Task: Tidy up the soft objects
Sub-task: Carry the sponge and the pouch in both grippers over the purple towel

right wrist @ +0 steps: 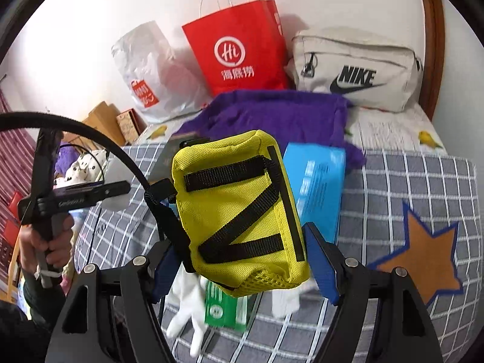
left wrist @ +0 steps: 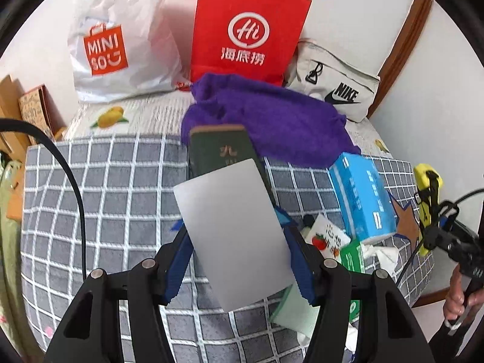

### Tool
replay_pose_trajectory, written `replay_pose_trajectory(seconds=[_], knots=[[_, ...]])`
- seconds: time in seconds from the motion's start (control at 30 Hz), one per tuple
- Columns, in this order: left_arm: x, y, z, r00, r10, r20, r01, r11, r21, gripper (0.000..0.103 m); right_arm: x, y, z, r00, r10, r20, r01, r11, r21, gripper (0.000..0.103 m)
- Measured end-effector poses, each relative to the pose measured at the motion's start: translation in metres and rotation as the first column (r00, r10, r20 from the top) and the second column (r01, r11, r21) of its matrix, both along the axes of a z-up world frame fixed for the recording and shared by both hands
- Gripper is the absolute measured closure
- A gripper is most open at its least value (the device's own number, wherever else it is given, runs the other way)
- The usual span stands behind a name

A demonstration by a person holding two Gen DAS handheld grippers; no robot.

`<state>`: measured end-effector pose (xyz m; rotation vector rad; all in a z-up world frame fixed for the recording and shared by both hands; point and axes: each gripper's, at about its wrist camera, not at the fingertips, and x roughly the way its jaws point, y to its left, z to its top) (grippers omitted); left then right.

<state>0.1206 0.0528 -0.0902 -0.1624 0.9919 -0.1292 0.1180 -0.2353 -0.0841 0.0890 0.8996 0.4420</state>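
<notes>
Mid-carry, I judge: left gripper point(left wrist: 239, 242) clamps a grey flat pack point(left wrist: 233, 236), right gripper point(right wrist: 242, 254) clamps the yellow pouch point(right wrist: 239, 208), both lifted above the bed's checked quilt point(left wrist: 106, 187); next, each needs a sorted resting spot

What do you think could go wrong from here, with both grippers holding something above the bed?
The grey card sits tilted between the left gripper's blue pads, so it may slip or twist out. The yellow pouch in the right gripper looks held at its lower end, with a pad clear of its side; it could drop onto the green packet.
</notes>
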Motion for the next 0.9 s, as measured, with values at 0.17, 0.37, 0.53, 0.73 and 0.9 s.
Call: replay_pose_trajectory(seconds=[0.17,0.37,0.53,0.73,0.9], knots=[[0.016,0.004,0.013,1.0,0.014,0.027,-0.014,1.0,0.021,0.044,0.027,-0.002,0.007,1.0,-0.024,0.016,0.024,1.0,0.01,0.028],[0.044,0.001,0.022,0.999,-0.013,0.039,0.012,1.0,0.023,0.044,0.063,-0.006,0.01,0.998,-0.054,0.016,0.054,0.998,0.014,0.028],[0.073,0.0,0.025,0.999,-0.029,0.046,0.027,0.999,0.035,0.044,0.1,-0.008,0.012,0.996,-0.087,0.013,0.087,0.996,0.02,0.028],[0.111,0.0,0.023,0.999,-0.031,0.042,0.029,0.999,0.036,0.044,0.148,-0.004,0.009,0.993,-0.116,0.002,0.116,0.993,0.006,0.028],[0.147,0.001,0.019,0.999,-0.031,0.032,0.029,0.999,0.043,0.044,0.195,-0.001,-0.005,0.991,-0.13,-0.039,0.129,0.991,-0.014,0.028]])
